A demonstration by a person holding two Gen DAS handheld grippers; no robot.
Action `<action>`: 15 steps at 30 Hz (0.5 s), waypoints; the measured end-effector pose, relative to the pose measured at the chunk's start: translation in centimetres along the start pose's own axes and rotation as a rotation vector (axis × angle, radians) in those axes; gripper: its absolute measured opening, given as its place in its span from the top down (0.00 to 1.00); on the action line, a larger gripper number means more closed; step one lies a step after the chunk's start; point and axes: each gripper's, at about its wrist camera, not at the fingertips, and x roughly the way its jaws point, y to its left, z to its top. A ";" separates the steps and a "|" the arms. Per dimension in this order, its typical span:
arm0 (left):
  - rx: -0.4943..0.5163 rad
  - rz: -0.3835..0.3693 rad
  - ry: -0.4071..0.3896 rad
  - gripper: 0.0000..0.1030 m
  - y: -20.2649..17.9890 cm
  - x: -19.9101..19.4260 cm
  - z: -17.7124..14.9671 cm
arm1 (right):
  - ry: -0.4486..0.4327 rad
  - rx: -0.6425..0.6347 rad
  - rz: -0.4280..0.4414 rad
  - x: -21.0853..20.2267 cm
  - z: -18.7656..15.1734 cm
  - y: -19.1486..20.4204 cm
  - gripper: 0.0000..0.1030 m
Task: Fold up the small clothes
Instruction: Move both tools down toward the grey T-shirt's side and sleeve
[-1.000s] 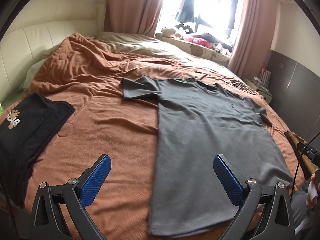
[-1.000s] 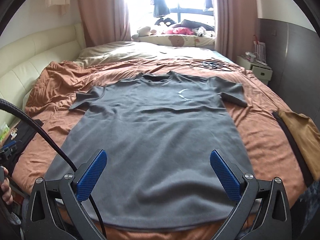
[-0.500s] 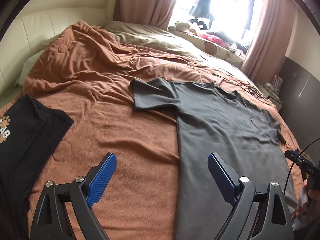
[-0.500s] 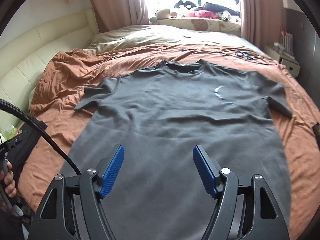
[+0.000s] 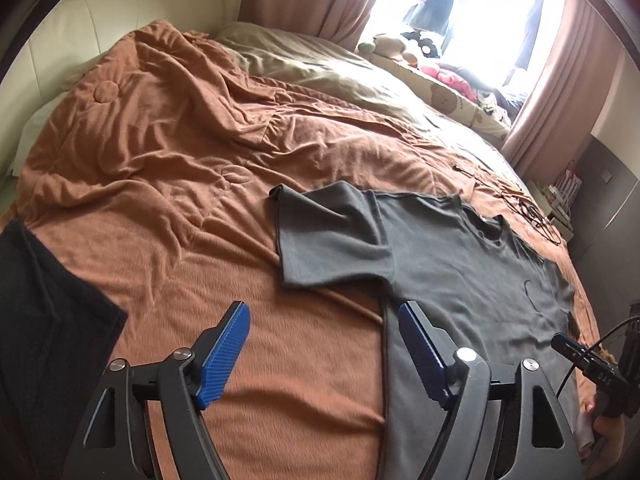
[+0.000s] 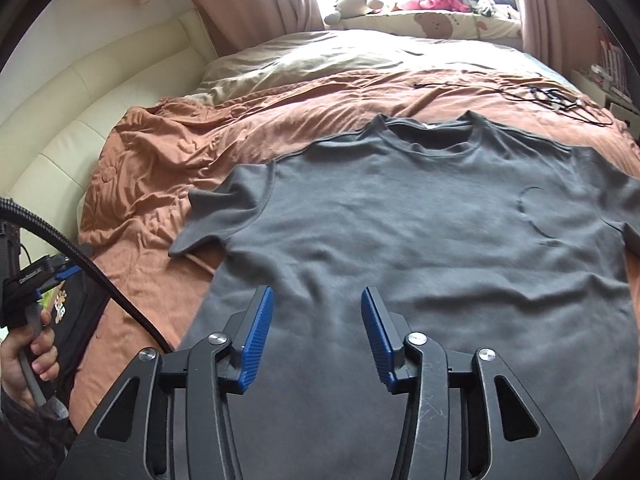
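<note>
A grey T-shirt [image 5: 460, 272] lies spread flat, front up, on the brown bedspread [image 5: 160, 184]. In the left wrist view my left gripper [image 5: 324, 320] hovers over the shirt's left side edge, just below its left sleeve [image 5: 328, 244]. Its jaws are closing with nothing between the blue pads. In the right wrist view the grey T-shirt [image 6: 420, 232] fills the middle, and my right gripper [image 6: 317, 306] hangs over its left body below the sleeve [image 6: 228, 204]. Those jaws are closing too, and no cloth sits between them.
A black garment [image 5: 44, 320] with a paw print lies at the bed's left edge. Black cables [image 6: 552, 96] trail on the far right of the bed. A cream padded headboard [image 6: 72, 120] stands left. Soft toys [image 6: 360, 4] and cushions line the window sill.
Both grippers have moved forward up the shirt toward its left sleeve and shoulder, and both pairs of jaws have narrowed. The shirt lies as before.
</note>
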 end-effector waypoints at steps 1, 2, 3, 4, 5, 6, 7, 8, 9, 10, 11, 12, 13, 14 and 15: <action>-0.004 -0.006 0.010 0.33 0.3 0.8 0.6 | 0.005 0.002 0.006 0.7 0.3 0.1 0.61; -0.007 -0.011 0.023 0.38 0.5 1.6 1.1 | 0.012 0.004 0.014 1.6 0.8 0.2 0.63; -0.012 -0.015 0.040 0.39 0.8 2.6 1.6 | 0.018 0.005 0.023 2.3 1.2 0.2 0.64; -0.017 -0.015 0.051 0.41 0.9 3.3 2.0 | 0.023 0.006 0.034 3.0 1.5 0.3 0.66; -0.025 -0.017 0.060 0.41 1.2 4.0 2.4 | 0.034 0.009 0.049 4.0 1.8 0.4 0.70; -0.032 -0.024 0.070 0.42 1.5 4.9 2.8 | 0.043 0.013 0.058 4.7 2.1 0.5 0.73; -0.033 -0.024 0.077 0.45 1.7 5.5 3.1 | 0.059 0.016 0.069 5.8 2.4 0.6 0.74; -0.034 -0.023 0.085 0.46 1.8 6.1 3.5 | 0.069 0.016 0.073 6.6 2.8 0.8 0.76; -0.034 -0.024 0.091 0.46 1.9 6.9 3.8 | 0.083 0.016 0.081 7.6 3.2 0.9 0.78; -0.033 -0.024 0.095 0.46 2.1 7.6 4.1 | 0.091 0.015 0.085 8.3 3.6 1.1 0.79; -0.035 -0.024 0.101 0.46 2.2 8.2 4.4 | 0.099 0.014 0.090 9.1 3.9 1.2 0.80; -0.043 -0.024 0.111 0.46 2.5 9.1 4.7 | 0.107 0.012 0.095 10.1 4.3 1.4 0.81; -0.050 -0.025 0.120 0.46 2.8 9.8 4.9 | 0.112 0.012 0.098 10.7 4.6 1.6 0.81; -0.059 -0.029 0.130 0.47 3.0 10.5 5.2 | 0.119 0.013 0.103 11.6 4.9 1.7 0.82; -0.068 -0.035 0.142 0.49 3.3 11.4 5.4 | 0.126 0.016 0.109 12.2 5.3 1.9 0.82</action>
